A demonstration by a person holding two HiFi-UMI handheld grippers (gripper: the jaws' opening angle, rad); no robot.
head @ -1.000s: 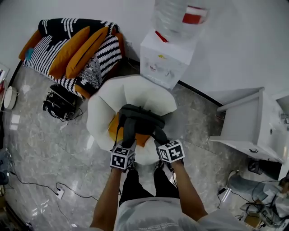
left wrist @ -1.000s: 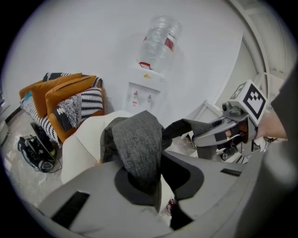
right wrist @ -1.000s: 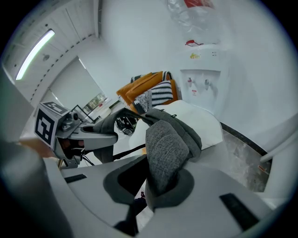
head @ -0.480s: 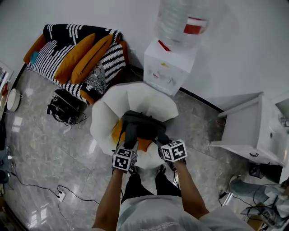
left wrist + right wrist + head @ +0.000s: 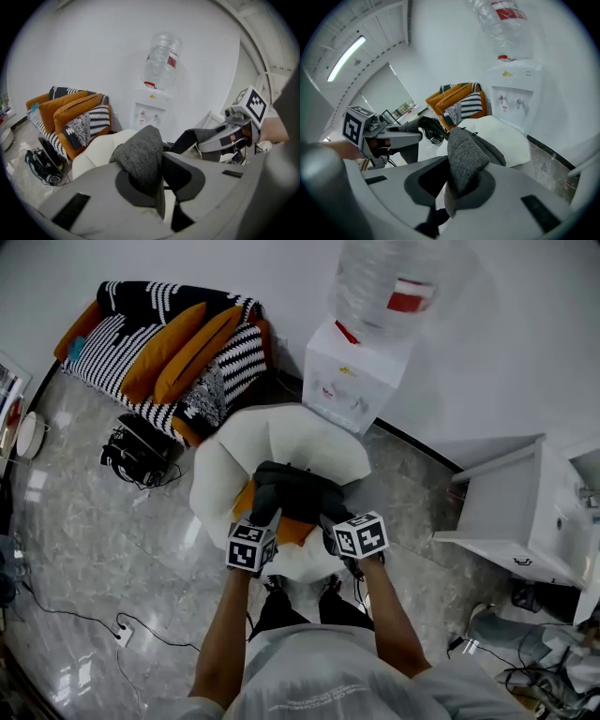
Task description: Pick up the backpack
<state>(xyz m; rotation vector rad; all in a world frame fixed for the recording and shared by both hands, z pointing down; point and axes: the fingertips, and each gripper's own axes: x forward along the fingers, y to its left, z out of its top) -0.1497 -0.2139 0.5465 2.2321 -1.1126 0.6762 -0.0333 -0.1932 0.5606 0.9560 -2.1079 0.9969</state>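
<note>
Jaws of both grippers are nearly closed, each clamped on 1 grey woven shoulder strap (image 5: 140,150): left gripper (image 5: 159,183) on one, right gripper (image 5: 454,187) on the other. The dark grey fabric backpack (image 5: 295,493) lies just ahead of and below both jaws, centred between the 2 grippers, over the white rounded armchair (image 5: 281,432). Neither hand is nearer. Whether it touches the seat cannot be told; the lift likely goes straight up.

shirt (image 5: 314,681): white, short-sleeved | trousers (image 5: 281,610): black | left gripper (image 5: 266,519), right gripper (image 5: 331,529): grey, black-white square markers (image 5: 251,549)

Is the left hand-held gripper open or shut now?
Shut: the left hand-held gripper pinches a grey backpack strap between its jaws.
</note>
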